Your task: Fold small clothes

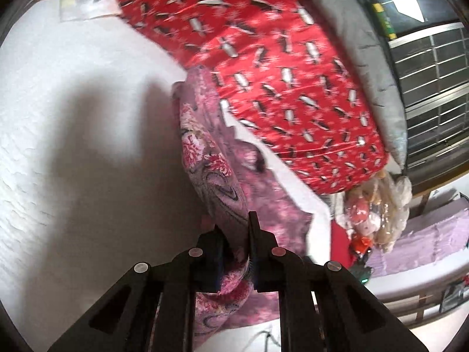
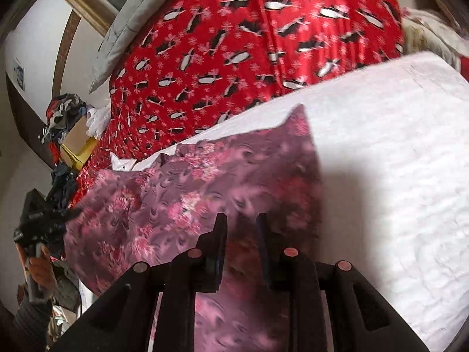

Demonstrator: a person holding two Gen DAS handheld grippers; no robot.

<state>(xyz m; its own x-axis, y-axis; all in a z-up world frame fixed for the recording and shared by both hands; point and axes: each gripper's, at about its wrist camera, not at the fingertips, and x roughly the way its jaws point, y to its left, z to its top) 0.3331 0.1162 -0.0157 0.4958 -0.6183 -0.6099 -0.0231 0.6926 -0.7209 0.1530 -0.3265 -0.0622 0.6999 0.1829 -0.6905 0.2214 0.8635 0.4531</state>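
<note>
1. The pink floral garment (image 2: 205, 193), purple-pink with a swirling flower print, lies partly spread on the white quilted bed cover (image 2: 395, 176), with its near portion lifted off the cover and bunched between both pairs of tongs.
2. In the left wrist view the garment (image 1: 211, 176) rises as a folded ridge that runs from the left tongs (image 1: 236, 243) up toward the red blanket, and its flatter part spreads to the right of that ridge.
3. The left tongs are pinching the garment: cloth is gathered between the two black fingers and hangs below them.
4. The right tongs (image 2: 241, 249) also have garment cloth between their fingers, which stand a little apart; they appear to grip a fold, though motion blur makes the contact hard to confirm.
5. In the right wrist view the left tongs (image 2: 44, 220) appear at the garment's left edge, with the person's hand (image 2: 41, 267) below them.
6. Beyond the garment's far edge lies a red penguin-print blanket (image 1: 278, 58), touching the bed cover.
7. Past that blanket sits a grey pillow (image 1: 366, 44).
8. To the left of the garment in the right wrist view, well apart, a cardboard box (image 2: 77, 139) stands beside a heap of dark clothes (image 2: 63, 108).
9. To the right of the garment in the left wrist view, beyond the bed edge, are plastic-wrapped soft toys (image 1: 378, 205).
</note>
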